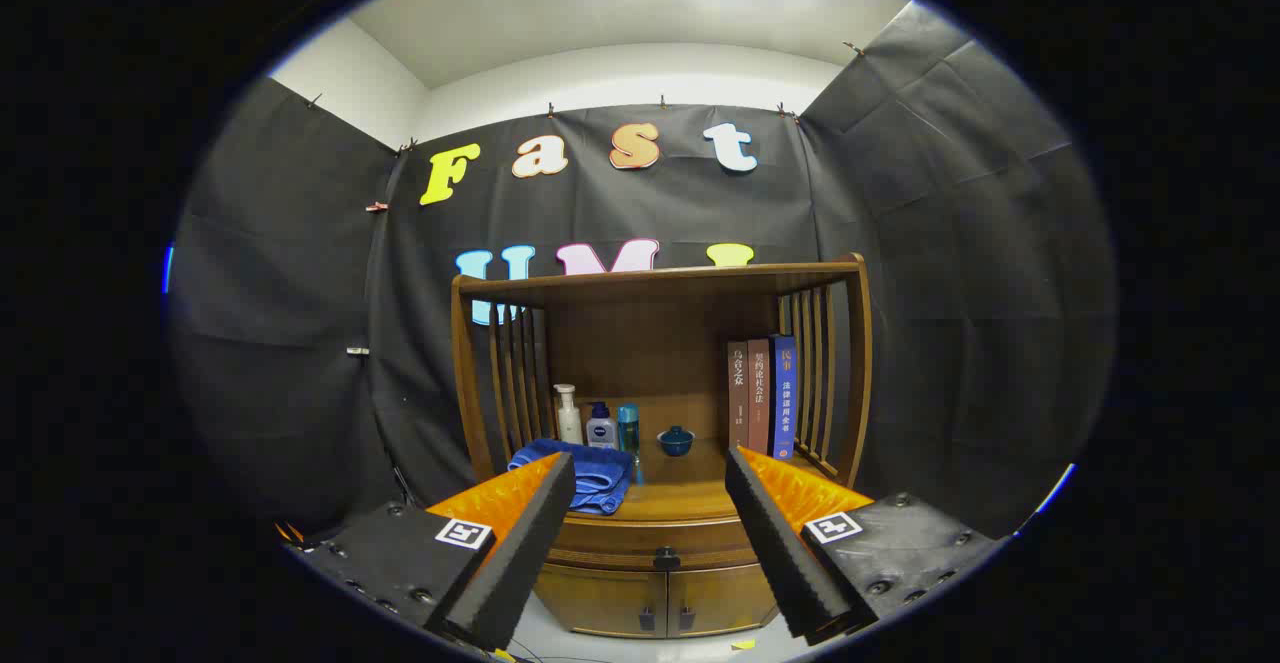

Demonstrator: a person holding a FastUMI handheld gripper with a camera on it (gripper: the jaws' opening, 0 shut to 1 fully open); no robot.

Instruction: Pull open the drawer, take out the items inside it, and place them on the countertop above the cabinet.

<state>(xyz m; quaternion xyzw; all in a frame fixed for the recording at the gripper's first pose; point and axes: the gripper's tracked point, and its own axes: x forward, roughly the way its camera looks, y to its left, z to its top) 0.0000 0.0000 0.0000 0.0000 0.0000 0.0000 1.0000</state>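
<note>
A wooden cabinet (660, 343) stands ahead against the booth wall. Its drawer (650, 539) is shut, with a dark knob (667, 558) at the middle, below the countertop (680, 498). My gripper (650, 468) is open, its fingers spread wide and some way short of the cabinet, with nothing between them. The drawer front and knob show in the gap between the fingers. What lies inside the drawer is hidden.
On the countertop lie a folded blue towel (585, 473), three bottles (598, 425), a small blue bowl (676, 440) and three upright books (762, 395). A shelf top (650, 278) with slatted sides roofs the countertop. Two lower doors (655, 598) sit under the drawer.
</note>
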